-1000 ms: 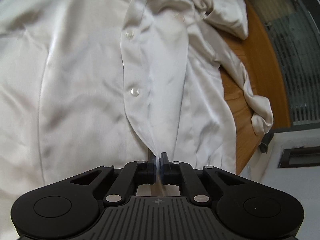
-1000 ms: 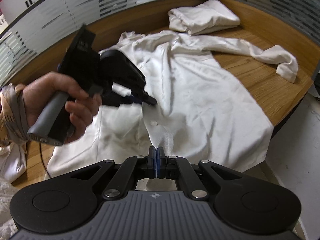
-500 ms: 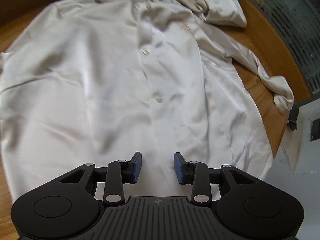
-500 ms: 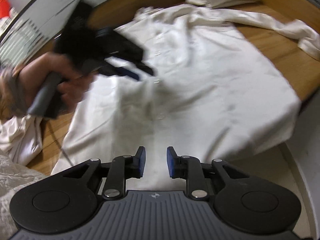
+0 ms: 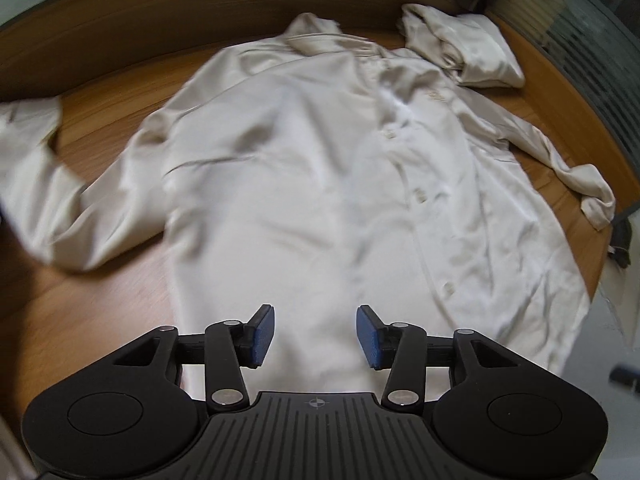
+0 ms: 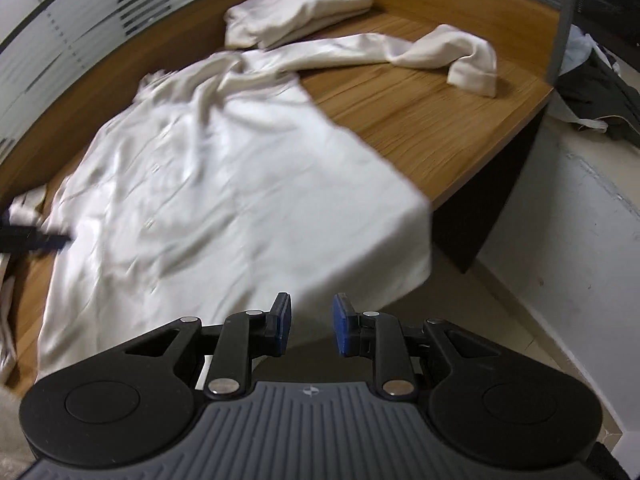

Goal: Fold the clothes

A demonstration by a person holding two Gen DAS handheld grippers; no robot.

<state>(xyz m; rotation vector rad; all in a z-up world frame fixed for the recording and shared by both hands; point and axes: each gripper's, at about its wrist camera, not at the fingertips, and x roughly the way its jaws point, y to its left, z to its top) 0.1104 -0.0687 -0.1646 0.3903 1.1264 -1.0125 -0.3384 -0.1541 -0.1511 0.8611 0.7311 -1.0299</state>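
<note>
Shirt [image 5: 320, 184] lies flat on the table [image 5: 80, 320], long axis running from collar at top centre down to the left gripper [image 5: 316, 334], jaws just widened, empty; right gripper [image 6: 310, 324], narrowly parted, empty, hangs off the hem's lower-right corner, sleeve [image 6: 440, 52] upper right.

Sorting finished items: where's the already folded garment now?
In the right wrist view, the folded garment lies at the table's far end, just beyond the spread shirt's collar.
</note>
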